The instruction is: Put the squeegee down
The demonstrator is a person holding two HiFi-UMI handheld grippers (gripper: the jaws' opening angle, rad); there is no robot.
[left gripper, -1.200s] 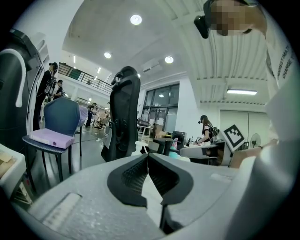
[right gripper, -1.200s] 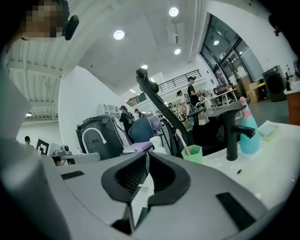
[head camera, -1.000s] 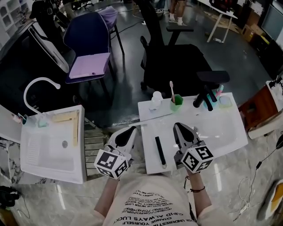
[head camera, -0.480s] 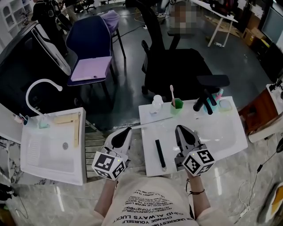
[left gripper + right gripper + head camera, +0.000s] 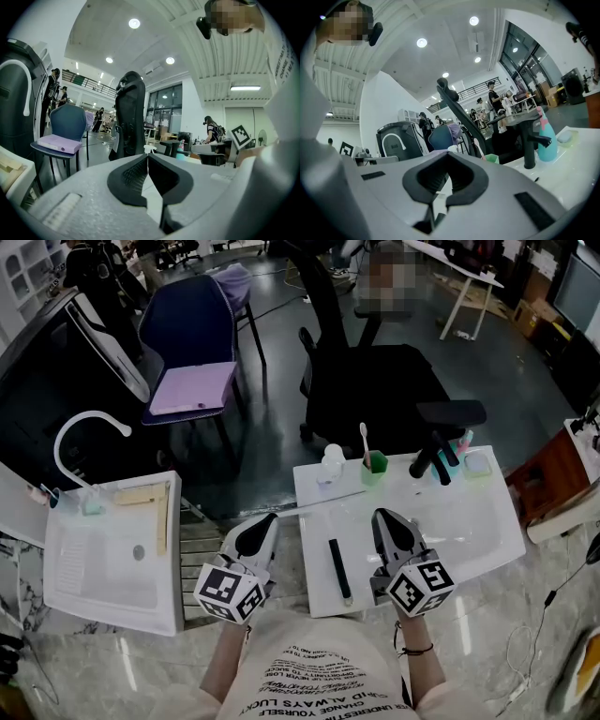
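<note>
The squeegee (image 5: 339, 566) lies on the white counter (image 5: 469, 521) between the clenched, empty left tool (image 5: 265, 518) and right tool (image 5: 382, 515), touching neither; only the head view shows it.

squeegee (image 5: 338, 563) on basin (image 5: 473, 521) front, faucet (image 5: 435, 458), cup (image 5: 376, 464) behind

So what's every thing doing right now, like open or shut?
squeegee: lying flat on the white sink top, not held.
left gripper: shut, empty.
right gripper: shut, empty.
toothbrush: standing up in the green cup.
</note>
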